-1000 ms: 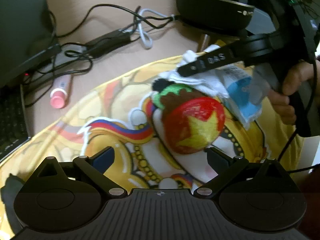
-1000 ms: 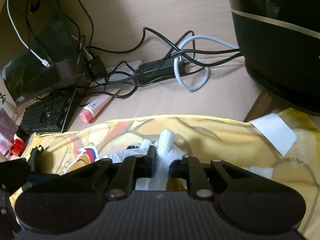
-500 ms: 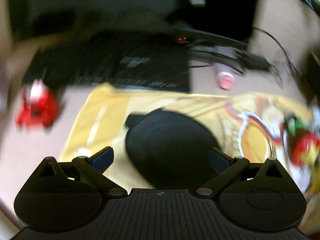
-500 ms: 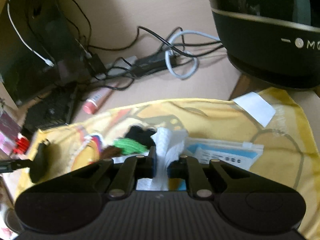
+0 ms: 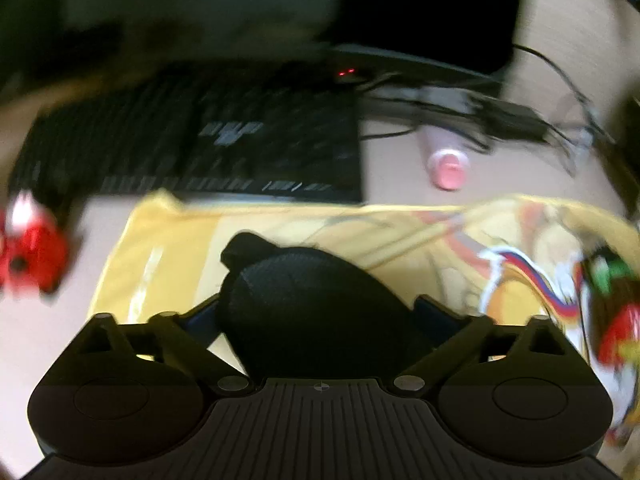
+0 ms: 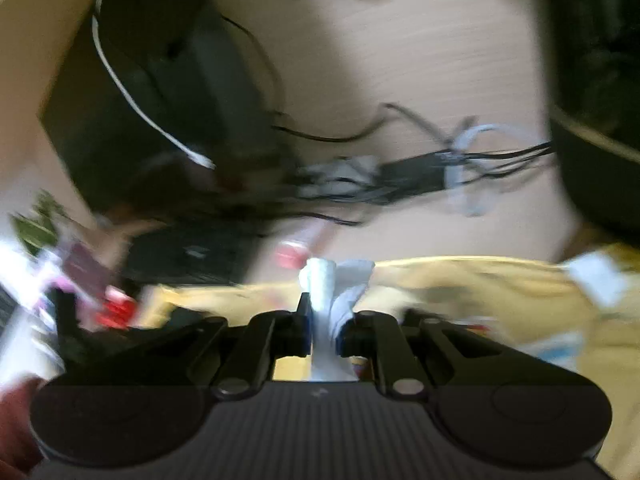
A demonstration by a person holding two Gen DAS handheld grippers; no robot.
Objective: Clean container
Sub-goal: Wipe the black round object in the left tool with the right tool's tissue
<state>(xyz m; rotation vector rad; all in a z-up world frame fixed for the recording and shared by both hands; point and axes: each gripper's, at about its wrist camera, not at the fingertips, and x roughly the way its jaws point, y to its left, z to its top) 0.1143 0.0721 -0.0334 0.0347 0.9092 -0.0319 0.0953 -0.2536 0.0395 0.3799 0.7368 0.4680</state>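
Two views — black container (image 5: pixel 316 304), white tissue (image 6: pixel 332 300)

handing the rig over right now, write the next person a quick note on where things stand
Left tool: open wide around the black round container on the yellow cloth; contact is not clear, the view is blurred.
Right tool: shut on the white wipe, held above the yellow cloth.
Colourful toy lies at the cloth's right edge, keyboard behind the cloth.
Done: wipe picked up, left tool lined up on the container.
Left: close on the container, steady it, wipe it with the right tool.
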